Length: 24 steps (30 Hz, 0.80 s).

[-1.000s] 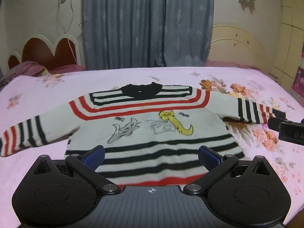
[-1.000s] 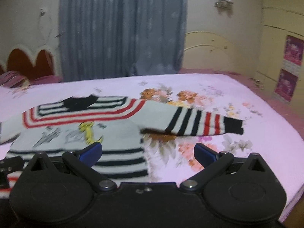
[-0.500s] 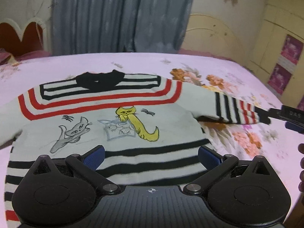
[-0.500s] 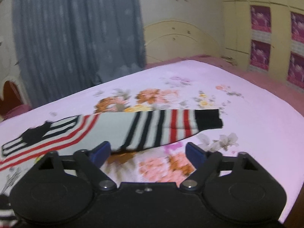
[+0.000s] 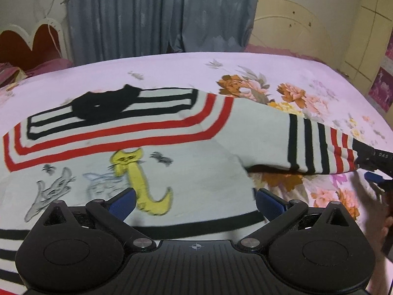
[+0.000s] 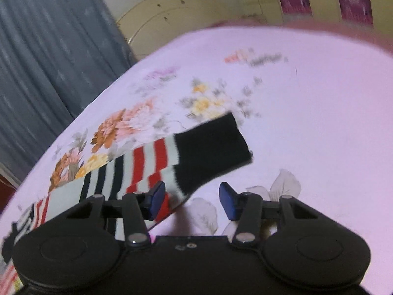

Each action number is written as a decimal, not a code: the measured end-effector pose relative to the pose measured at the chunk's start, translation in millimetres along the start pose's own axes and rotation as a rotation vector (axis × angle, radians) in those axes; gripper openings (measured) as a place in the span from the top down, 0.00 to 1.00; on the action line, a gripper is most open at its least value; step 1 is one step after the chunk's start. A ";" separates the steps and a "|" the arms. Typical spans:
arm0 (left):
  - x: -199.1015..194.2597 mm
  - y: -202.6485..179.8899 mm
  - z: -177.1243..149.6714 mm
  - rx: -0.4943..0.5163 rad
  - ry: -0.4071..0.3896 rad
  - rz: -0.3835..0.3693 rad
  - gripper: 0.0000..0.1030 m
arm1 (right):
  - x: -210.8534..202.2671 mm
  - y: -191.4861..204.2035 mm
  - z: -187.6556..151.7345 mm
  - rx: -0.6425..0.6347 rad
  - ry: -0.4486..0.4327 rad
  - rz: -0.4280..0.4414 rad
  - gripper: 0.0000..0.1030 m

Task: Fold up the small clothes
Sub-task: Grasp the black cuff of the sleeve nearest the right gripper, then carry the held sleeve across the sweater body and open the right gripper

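A small white sweater [image 5: 201, 172] with black and red stripes and cat pictures lies flat, front up, on the bed. My left gripper [image 5: 195, 200] hovers open over its chest, nothing between the fingers. The right sleeve [image 5: 316, 145] stretches out to the right, ending in a black cuff [image 6: 211, 145]. My right gripper [image 6: 192, 199] is tilted at that cuff, and its jaws are closing. The sleeve's striped edge lies between them beside the left pad [image 6: 156, 198]; the right pad [image 6: 227, 200] stands clear of it. In the left wrist view the right gripper [image 5: 368, 168] straddles the cuff.
The pink floral bedsheet [image 6: 307, 113] spreads beyond the cuff to the bed's far edge. Grey curtains [image 5: 159, 14] and a cream headboard [image 5: 294, 24] stand behind. A red heart-shaped headboard [image 5: 32, 44] is at far left. A hand [image 5: 380, 211] holds the right gripper.
My left gripper slid right and closer over the sweater's chest. My right gripper rolled, dropped toward the sleeve cuff, and its jaws narrowed around the sleeve's edge.
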<state>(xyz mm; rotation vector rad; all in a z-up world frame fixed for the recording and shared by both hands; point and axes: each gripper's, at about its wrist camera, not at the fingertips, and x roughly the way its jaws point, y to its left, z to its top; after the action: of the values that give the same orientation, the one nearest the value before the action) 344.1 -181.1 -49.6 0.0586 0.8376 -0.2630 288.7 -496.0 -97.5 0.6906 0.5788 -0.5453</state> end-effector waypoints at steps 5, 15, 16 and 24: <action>15.5 -14.6 3.9 0.013 0.038 0.017 0.00 | 10.6 -19.8 -0.7 0.073 -0.059 0.041 0.72; 19.6 18.3 9.0 -0.051 0.023 0.054 0.00 | 19.8 -37.5 11.7 0.163 -0.044 0.148 0.60; 18.2 26.2 7.7 -0.061 0.019 0.062 0.00 | 18.9 -37.0 12.9 0.168 -0.041 0.167 0.47; 21.9 102.4 -6.3 -0.117 0.034 0.110 0.00 | 24.1 8.0 11.4 -0.008 -0.035 -0.003 0.93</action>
<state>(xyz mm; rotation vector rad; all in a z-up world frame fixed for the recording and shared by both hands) 379.5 -85.8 -75.3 -0.0004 0.8788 -0.1093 314.5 -505.5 -102.5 0.6713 0.5490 -0.5571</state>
